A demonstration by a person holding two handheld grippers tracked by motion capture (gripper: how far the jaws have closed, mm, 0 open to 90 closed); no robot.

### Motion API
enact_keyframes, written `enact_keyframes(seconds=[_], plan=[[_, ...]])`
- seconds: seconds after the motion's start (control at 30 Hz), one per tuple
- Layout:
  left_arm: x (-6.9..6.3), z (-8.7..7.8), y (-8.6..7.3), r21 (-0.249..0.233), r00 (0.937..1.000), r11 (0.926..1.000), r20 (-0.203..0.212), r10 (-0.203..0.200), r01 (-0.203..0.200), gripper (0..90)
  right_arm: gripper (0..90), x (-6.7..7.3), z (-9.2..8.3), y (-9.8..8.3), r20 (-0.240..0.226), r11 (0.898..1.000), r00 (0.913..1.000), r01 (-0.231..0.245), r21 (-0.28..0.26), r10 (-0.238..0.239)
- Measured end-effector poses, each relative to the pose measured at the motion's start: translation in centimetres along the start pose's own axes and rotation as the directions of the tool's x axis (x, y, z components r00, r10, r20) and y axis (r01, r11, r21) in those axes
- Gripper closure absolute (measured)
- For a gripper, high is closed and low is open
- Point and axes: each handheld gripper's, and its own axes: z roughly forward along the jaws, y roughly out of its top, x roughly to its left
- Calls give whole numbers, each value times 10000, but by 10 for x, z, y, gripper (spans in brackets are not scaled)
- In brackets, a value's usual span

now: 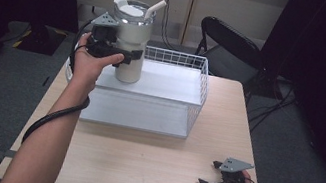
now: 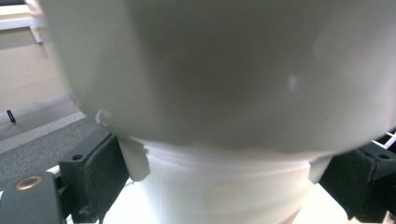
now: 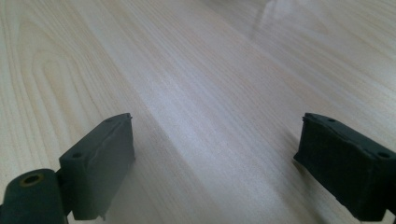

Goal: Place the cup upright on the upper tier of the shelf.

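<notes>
A tall cream tumbler (image 1: 133,35) with a lid and a straw stands upright at the back left of a white wire basket (image 1: 201,85). My left gripper (image 1: 128,58) comes in from the left and is shut on the tumbler's lower body. In the left gripper view the tumbler (image 2: 210,70) looms close, and its narrower lower part sits between the two black pads of the left gripper (image 2: 224,182). Whether its base touches the basket floor I cannot tell. My right gripper (image 1: 209,174) rests low at the table's front right, open with nothing between its jaws; under the right gripper (image 3: 215,154) lies bare wood.
The basket takes up the back middle of the light wooden table (image 1: 137,168). A black folding chair (image 1: 229,47) stands behind the table's far right corner. Dark curtains hang at both sides, and cables run along the floor at the right.
</notes>
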Motion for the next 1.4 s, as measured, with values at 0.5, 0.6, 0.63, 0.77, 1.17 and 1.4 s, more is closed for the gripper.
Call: enact_keyframes(seconds=[0.5, 0.6, 0.63, 0.77, 1.17, 1.4], plan=[[-1, -3, -2, 19, 9999, 9999, 17, 115, -115, 102, 102, 0, 0, 0, 4, 10000, 10000, 0, 1, 0], [-1, -4, -2, 49, 9999, 9999, 30, 153, -153, 102, 102, 0, 0, 0, 0, 10000, 10000, 11, -2, -11], [-1, -4, -2, 34, 9999, 9999, 9, 144, -144, 102, 102, 0, 0, 0, 2, 10000, 10000, 5, 1, -5], [-2, -5, -4, 20, 9997, 9997, 3, 244, -244, 102, 102, 0, 0, 0, 1, 10000, 10000, 4, 0, -4], [-5, -8, -10, -204, 9996, 9994, -50, 274, -275, 101, 102, 0, 0, 0, 2, 10000, 10000, -2, 1, 2], [-6, -8, -10, -122, 9994, 9995, -138, 303, -304, 100, 102, 0, 0, 0, 4, 10000, 10000, -1, 1, 1]])
